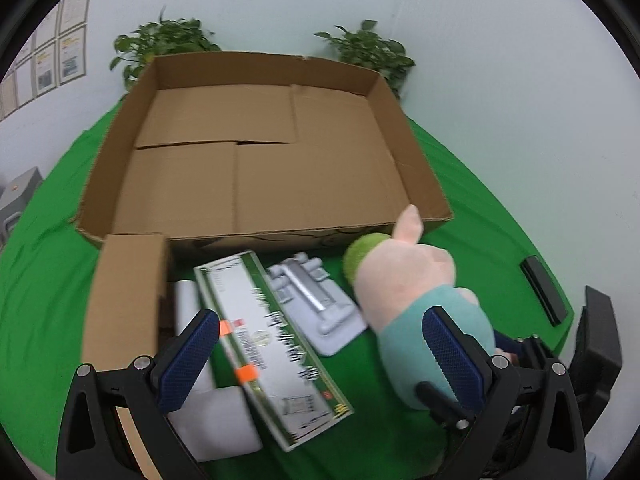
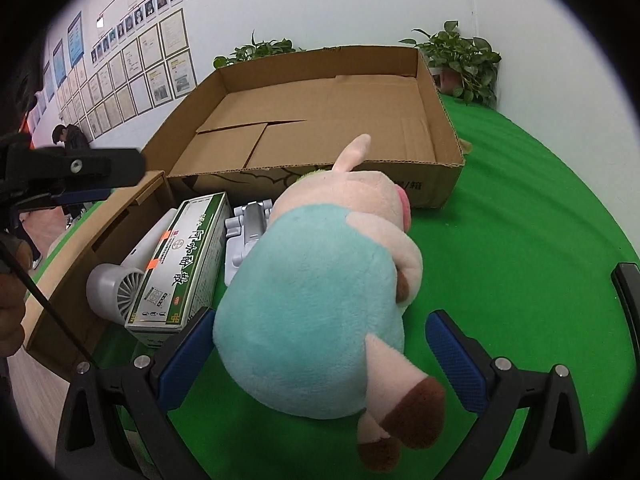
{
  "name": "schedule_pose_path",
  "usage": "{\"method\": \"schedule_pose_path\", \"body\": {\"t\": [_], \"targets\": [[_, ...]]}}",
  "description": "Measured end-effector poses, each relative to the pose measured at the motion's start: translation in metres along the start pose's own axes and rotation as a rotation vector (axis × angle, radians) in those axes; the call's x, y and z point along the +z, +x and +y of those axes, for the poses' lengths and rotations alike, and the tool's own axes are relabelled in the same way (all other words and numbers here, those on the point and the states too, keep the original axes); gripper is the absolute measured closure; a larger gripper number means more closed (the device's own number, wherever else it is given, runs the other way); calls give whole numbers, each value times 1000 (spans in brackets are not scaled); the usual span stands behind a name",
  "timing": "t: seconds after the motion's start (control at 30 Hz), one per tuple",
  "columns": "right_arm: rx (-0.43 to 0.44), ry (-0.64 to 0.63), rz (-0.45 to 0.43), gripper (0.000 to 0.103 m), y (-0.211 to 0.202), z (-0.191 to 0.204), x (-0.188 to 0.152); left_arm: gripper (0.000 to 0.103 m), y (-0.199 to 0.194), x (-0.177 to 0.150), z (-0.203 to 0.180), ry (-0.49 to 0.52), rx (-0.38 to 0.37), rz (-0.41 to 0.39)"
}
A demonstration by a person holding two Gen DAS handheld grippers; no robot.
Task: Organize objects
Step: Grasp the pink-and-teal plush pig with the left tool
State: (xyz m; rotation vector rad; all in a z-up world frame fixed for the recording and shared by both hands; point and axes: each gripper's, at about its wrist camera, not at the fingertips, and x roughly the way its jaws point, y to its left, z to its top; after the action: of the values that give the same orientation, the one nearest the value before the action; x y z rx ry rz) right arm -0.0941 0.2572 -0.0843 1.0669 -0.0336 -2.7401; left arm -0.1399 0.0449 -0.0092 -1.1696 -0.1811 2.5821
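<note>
Green cloth covers the table point(image 2: 520, 208), with open room to the right of the plush pig point(image 2: 320, 304) and the big cardboard box point(image 2: 320, 120) just beyond it, walls low, floor bare. My right hand-held gripper point(image 2: 320, 356) has its jaws apart around the pig's teal body; contact I can't confirm. The pig lies lengthwise, snout toward the box. My left hand-held gripper point(image 1: 320, 352) hangs spread over the green-and-white carton point(image 1: 272, 344), whose long axis slants toward the box's near wall.
</note>
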Motion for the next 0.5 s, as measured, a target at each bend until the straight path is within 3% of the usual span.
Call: {"method": "schedule_pose_path", "body": {"t": [0.1, 0.2, 0.33, 0.5], "targets": [[18, 9, 35, 1, 5, -2, -2, 1, 11, 3, -10, -3, -52, 25], [55, 32, 65, 12, 7, -3, -5, 1, 24, 3, -13, -26, -98, 64], [54, 17, 52, 20, 4, -1, -7, 1, 44, -1, -18, -53, -166, 138], [80, 58, 44, 27, 0, -7, -10, 1, 61, -6, -26, -96, -304, 207]]}}
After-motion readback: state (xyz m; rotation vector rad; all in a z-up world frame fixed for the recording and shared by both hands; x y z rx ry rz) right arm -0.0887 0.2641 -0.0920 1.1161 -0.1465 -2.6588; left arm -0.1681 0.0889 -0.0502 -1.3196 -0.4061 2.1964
